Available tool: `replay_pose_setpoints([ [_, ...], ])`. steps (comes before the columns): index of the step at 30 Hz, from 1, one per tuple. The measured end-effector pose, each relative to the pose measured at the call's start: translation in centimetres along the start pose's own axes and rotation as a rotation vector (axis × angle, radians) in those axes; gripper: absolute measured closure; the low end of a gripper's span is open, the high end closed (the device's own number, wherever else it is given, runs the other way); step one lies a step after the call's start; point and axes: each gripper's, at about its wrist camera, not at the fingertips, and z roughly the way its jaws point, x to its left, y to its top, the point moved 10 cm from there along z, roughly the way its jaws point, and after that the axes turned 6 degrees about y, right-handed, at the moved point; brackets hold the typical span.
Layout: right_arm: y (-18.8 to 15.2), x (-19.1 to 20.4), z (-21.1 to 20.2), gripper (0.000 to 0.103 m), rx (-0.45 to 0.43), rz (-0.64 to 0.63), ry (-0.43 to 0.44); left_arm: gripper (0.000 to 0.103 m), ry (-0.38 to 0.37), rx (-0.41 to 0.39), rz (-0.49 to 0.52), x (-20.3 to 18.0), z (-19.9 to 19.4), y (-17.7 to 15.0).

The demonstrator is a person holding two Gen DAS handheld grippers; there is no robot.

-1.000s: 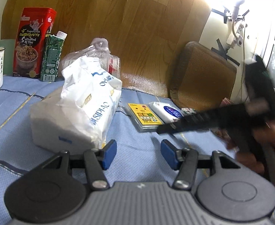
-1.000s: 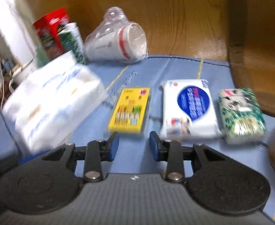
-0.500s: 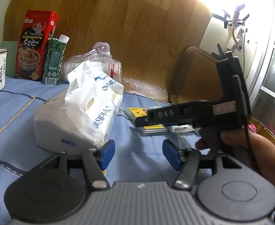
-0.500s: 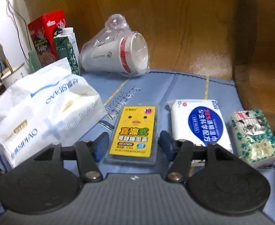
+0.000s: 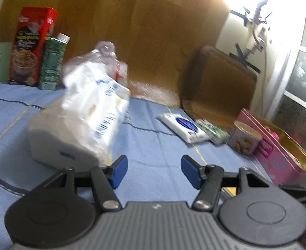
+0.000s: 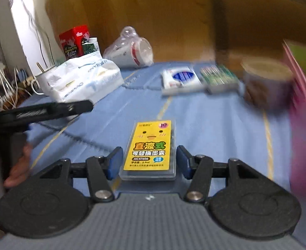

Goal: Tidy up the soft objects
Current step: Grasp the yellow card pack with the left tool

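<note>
Tissue pack (image 5: 84, 116) lies left of centre, untouched beside the wide-open, empty left gripper (image 5: 151, 171). Right gripper (image 6: 147, 162) straddles the yellow case (image 6: 150, 148), pads seemingly touching; loosely held, it could slip.

My left camera is riding low over the blue-clothed table (image 5: 148, 145), facing the wooden back wall, close to the tissue pack (image 5: 84, 120). My right camera is looking the same way from the near edge, sharing that pack (image 6: 84, 81) and the wet wipes (image 6: 180, 79).
</note>
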Motion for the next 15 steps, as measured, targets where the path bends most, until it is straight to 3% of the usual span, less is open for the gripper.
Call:
replay_pose_setpoints([
  [2, -0.8, -0.4, -1.4, 0.044, -0.025, 0.064, 0.020, 0.045, -0.057, 0.057, -0.024, -1.1, 0.2, -0.5],
  [4, -1.2, -0.3, -2.0, 0.044, -0.050, 0.112, 0.037, 0.045, -0.172, 0.140, -0.079, -3.5, 0.0, -1.5],
  [6, -1.5, -0.2, -2.5, 0.044, -0.077, 0.132, 0.053, 0.045, -0.254, 0.187, -0.071, -6.5, -0.4, -2.2],
  [10, -1.2, -0.1, -3.3, 0.045, -0.120, 0.117, 0.058, 0.052, -0.288, 0.298, -0.013, -11.1, 0.3, -3.3],
  [12, -0.9, -0.2, -4.1, 0.078, -0.151, 0.079, 0.016, 0.053, -0.252, 0.296, -0.024, -11.8, 0.7, -3.1],
  [13, -1.0, -0.9, -5.0, 0.087, -0.157, 0.058, 0.010, 0.056, -0.250, 0.296, -0.022, -12.2, 0.7, -2.9],
  [15, -0.7, -1.9, -6.1, 0.087, -0.188, 0.078, 0.007, 0.056, -0.299, 0.310, -0.070, -13.1, 0.6, -2.2],
])
